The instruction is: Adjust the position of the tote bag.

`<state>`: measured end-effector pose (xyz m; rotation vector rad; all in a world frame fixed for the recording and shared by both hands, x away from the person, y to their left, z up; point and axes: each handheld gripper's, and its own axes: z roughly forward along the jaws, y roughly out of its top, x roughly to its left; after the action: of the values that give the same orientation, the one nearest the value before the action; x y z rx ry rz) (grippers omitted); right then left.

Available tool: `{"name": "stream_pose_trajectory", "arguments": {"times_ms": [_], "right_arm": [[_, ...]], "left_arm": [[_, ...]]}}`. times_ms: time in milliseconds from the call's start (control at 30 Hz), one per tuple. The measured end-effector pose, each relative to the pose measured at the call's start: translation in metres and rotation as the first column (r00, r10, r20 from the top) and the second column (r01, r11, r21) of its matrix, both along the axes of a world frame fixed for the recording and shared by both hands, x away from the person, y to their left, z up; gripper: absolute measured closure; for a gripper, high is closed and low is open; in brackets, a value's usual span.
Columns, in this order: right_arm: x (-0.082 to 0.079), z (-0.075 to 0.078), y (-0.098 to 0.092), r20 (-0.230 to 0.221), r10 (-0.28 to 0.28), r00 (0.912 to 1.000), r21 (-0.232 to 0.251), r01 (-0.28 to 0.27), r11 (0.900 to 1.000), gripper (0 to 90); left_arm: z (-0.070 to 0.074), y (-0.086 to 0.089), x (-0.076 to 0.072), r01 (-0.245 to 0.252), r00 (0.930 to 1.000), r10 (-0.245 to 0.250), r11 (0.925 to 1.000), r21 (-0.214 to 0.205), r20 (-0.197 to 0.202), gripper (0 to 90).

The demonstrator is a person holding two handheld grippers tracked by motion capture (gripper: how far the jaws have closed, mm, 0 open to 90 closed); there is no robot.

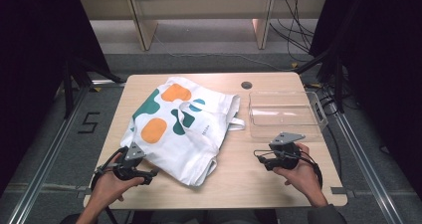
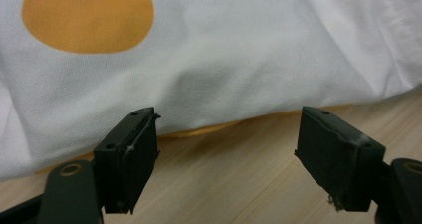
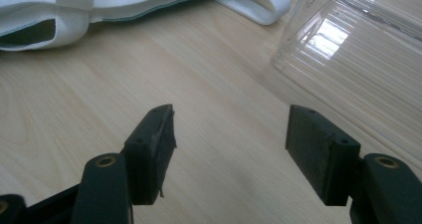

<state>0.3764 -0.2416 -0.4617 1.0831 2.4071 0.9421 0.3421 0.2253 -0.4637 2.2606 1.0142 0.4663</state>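
Note:
A white cloth tote bag [image 1: 184, 127] printed with orange and green blobs lies flat across the middle of the wooden table [image 1: 234, 184]. My left gripper [image 1: 151, 177] rests at the bag's near left corner, open, its jaws pointing at the bag's edge [image 2: 224, 74] with bare wood between them. My right gripper [image 1: 259, 158] hovers over the table at the right, open and holding nothing. In the right gripper view its jaws [image 3: 231, 154] frame bare wood, with the bag's white handle [image 3: 259, 5] farther off.
A clear plastic bin [image 1: 283, 115] stands empty at the table's right, just beyond the right gripper; its ribbed wall [image 3: 358, 59] is close to that gripper's right jaw. A round cable hole [image 1: 246, 84] sits at the far edge. Shelving and cables lie beyond the table.

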Motion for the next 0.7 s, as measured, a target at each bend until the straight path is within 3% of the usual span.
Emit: {"name": "stream_pose_trajectory", "arguments": {"times_ms": [333, 400, 467, 633, 700], "right_arm": [[0.000, 0.000, 0.001, -0.012, -0.007, 0.9999, 0.004, 0.007, 1.0000, 36.5], [0.000, 0.000, 0.001, -0.011, -0.005, 0.9999, 0.005, 0.005, 1.0000, 36.5], [0.000, 0.000, 0.001, -0.010, -0.005, 0.9999, 0.005, 0.005, 1.0000, 36.5], [0.000, 0.000, 0.001, 0.003, 0.000, 1.0000, -0.001, 0.000, 1.0000, 36.4], [0.001, 0.000, 0.001, 0.004, 0.000, 1.0000, 0.000, 0.000, 1.0000, 36.4]], "left_arm": [[-0.001, 0.000, 0.000, -0.002, 1.0000, 0.002, 1.0000, -0.007, 0.002, 23.4], [0.001, 0.001, 0.001, 0.004, 1.0000, -0.004, 0.9999, 0.011, 0.007, 23.2], [0.001, 0.000, 0.000, -0.001, 1.0000, 0.001, 1.0000, -0.005, 0.010, 23.0], [0.009, -0.011, 0.000, 0.067, 0.9977, -0.067, 0.9972, -0.034, 0.015, 22.4], [0.011, -0.023, -0.002, 0.094, 0.9954, -0.092, 0.9932, -0.069, 0.027, 22.4]]}}
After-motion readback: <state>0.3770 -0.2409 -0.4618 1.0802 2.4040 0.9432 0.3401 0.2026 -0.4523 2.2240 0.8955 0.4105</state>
